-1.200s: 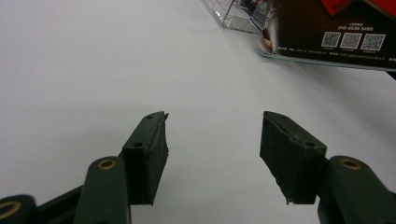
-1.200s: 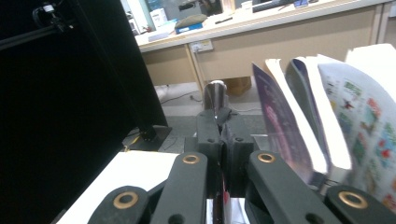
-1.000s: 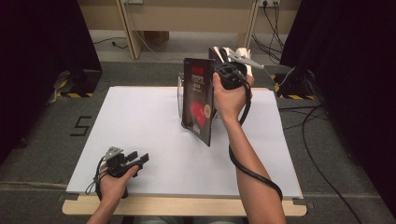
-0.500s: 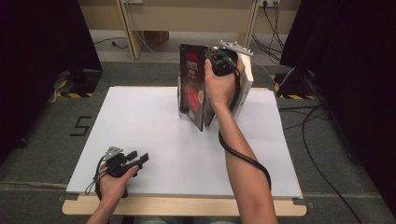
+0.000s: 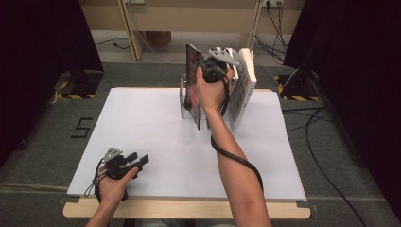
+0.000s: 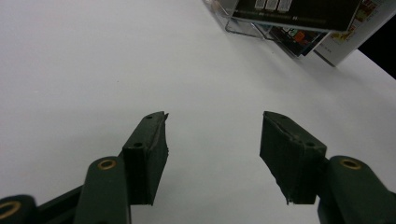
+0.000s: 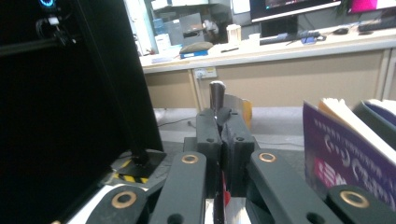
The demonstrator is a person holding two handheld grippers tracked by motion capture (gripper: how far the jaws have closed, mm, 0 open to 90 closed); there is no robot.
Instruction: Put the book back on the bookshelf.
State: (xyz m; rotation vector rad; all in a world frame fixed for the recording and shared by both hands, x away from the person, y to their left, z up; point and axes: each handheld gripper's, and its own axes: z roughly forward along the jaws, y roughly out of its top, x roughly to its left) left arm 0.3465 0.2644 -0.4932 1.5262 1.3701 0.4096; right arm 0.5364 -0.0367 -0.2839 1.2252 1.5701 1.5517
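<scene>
On the flat white matte table (image 5: 142,123), near its far edge, the right tongs (image 5: 204,71) are clamped tight on a thin, glossy dark-covered book (image 5: 193,87), upright in a clear acrylic rack (image 5: 182,97). The left tongs (image 6: 212,140) rest by the near-left corner, spread wide, empty.

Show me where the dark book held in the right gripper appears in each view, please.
High view: the dark book stands upright at upper centre, clamped by the right gripper.
Left gripper view: top right corner, its lower part by the clear rack.
Right gripper view: centre, a thin edge rising between the shut jaws.
Shared landmark: the white table top, likely the bottom left corner in the right gripper view.
</scene>
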